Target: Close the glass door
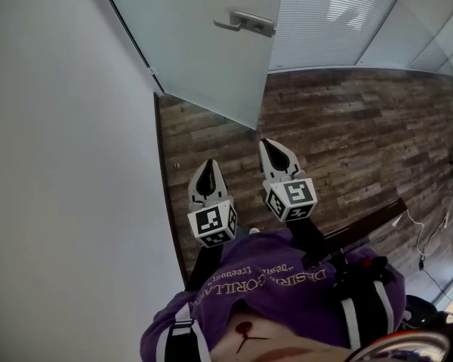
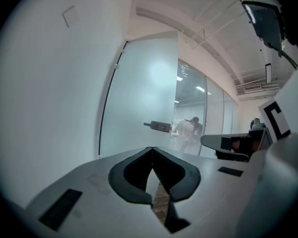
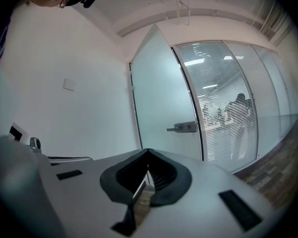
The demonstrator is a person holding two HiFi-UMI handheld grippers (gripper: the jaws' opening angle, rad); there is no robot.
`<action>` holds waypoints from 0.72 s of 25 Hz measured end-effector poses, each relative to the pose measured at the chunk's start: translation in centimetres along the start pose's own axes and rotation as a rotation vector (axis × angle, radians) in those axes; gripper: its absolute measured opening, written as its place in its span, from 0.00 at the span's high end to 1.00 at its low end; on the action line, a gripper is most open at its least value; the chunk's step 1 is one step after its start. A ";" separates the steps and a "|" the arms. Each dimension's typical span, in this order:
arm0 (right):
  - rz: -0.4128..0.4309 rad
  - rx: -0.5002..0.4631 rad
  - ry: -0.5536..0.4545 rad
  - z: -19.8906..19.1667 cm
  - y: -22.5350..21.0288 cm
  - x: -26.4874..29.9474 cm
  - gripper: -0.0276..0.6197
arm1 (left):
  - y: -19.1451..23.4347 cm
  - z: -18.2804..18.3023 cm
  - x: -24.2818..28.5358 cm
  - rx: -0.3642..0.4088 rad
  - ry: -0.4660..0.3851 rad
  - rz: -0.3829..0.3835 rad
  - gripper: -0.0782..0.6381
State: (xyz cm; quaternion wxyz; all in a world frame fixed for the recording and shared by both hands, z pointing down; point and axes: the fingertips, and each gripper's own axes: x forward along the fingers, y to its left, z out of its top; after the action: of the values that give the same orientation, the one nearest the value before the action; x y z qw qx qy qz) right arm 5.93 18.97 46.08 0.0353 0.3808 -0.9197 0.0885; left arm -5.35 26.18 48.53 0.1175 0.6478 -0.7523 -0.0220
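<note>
The frosted glass door point(image 1: 204, 51) stands ajar, swung out from the white wall, and carries a metal lever handle point(image 1: 245, 23) near its free edge. My left gripper point(image 1: 207, 164) and right gripper point(image 1: 270, 143) are side by side over the wood floor, short of the door, touching nothing. Both are shut and empty. In the left gripper view the shut jaws of my left gripper point(image 2: 152, 148) point at the door point(image 2: 139, 98) and its handle point(image 2: 158, 126). From my right gripper point(image 3: 148, 150) the door point(image 3: 161, 98) and handle point(image 3: 184, 128) lie straight ahead.
A white wall point(image 1: 68, 164) runs along the left. A glass partition with blinds point(image 1: 332, 13) continues right of the door, with a person point(image 3: 238, 118) behind it. Wood floor point(image 1: 347, 127) spreads right, and cables point(image 1: 423, 240) lie at its far right.
</note>
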 end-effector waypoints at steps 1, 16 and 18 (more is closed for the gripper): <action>-0.004 -0.001 -0.003 0.3 -0.1 1.1 0.97 | 0.6 0.4 1.0 0.001 -0.003 -0.004 0.89; -0.090 -0.002 -0.042 3.7 -1.5 14.5 0.97 | 7.2 3.6 13.4 0.020 0.029 -0.102 0.89; -0.100 0.000 -0.040 3.5 -1.5 15.8 0.97 | 8.0 3.7 14.5 0.021 0.035 -0.118 0.89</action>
State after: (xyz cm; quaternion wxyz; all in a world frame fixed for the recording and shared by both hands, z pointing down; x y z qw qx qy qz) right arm -4.18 6.25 44.91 0.0215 0.4281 -0.9000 0.0791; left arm -15.80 12.76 48.56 0.1224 0.6924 -0.7109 -0.0099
